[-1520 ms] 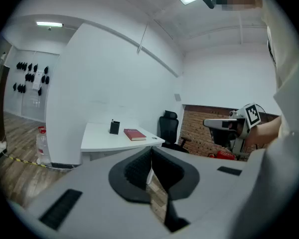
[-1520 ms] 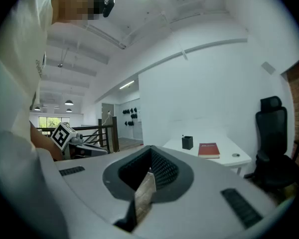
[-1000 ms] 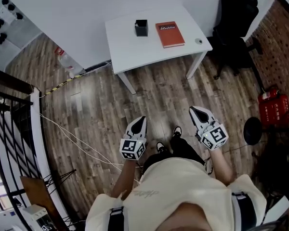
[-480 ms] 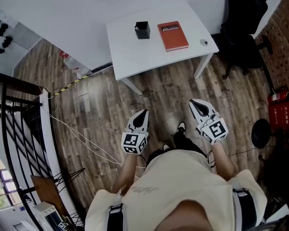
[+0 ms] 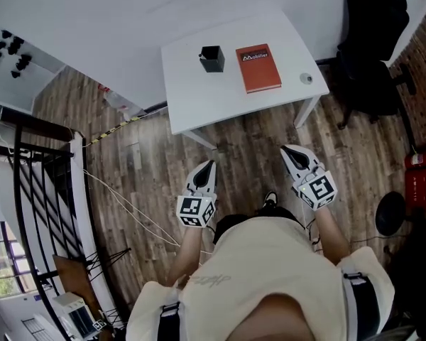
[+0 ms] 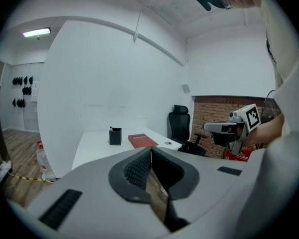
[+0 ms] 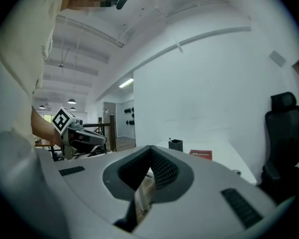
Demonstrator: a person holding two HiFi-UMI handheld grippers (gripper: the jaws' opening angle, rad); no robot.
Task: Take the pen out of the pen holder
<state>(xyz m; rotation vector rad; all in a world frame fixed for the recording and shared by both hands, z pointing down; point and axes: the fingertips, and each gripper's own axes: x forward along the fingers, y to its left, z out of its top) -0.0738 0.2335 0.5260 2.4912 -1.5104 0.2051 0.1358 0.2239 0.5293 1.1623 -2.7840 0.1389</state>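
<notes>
Head view: the left gripper (image 5: 209, 166) and the right gripper (image 5: 290, 150) are held side by side over the wood floor (image 5: 149, 162), fingertips directed toward the white table (image 5: 192, 98). Both sets of jaws are pressed together with nothing between them; the ribbed pads (image 6: 138, 167) of the left meet along a single seam, and those of the right (image 7: 162, 169) do likewise.

The black holder (image 5: 211, 59) stands upright on the table, well ahead of both pairs of fingertips and well apart from them; it lies slightly right of the left fingertips' line and left of the right fingertips' line. In the left gripper view a thin pen (image 6: 110, 129) tip shows just above the holder's rim.

A red book (image 5: 258, 67) lies flat just beside the holder, on the side toward the right fingertips. A small round disc (image 5: 307, 78) sits near the table corner, straight ahead of the right fingertips. A black chair (image 5: 376, 48) stands beyond that corner, outside the right fingertips.
</notes>
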